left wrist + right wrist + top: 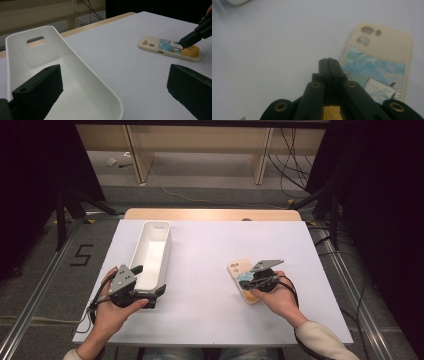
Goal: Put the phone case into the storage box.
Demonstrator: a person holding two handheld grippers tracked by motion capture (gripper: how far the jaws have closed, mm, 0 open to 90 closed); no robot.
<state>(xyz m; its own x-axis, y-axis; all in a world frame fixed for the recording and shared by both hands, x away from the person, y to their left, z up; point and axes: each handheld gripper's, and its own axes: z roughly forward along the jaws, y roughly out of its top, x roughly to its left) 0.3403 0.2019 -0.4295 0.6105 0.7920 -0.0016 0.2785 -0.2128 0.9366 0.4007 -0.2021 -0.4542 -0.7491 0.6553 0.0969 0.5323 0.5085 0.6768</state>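
Black jaws of the right gripper, pressed together with nothing between them, rest over the left edge of the phone case (cream, with a blue printed scene), which lies flat on the white table. Left gripper: jaws spread, straddling the near wall of the white bin.

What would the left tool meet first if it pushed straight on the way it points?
Likely the white bin: the left tool already straddles its near wall, one jaw inside. The phone case lies off to the side.
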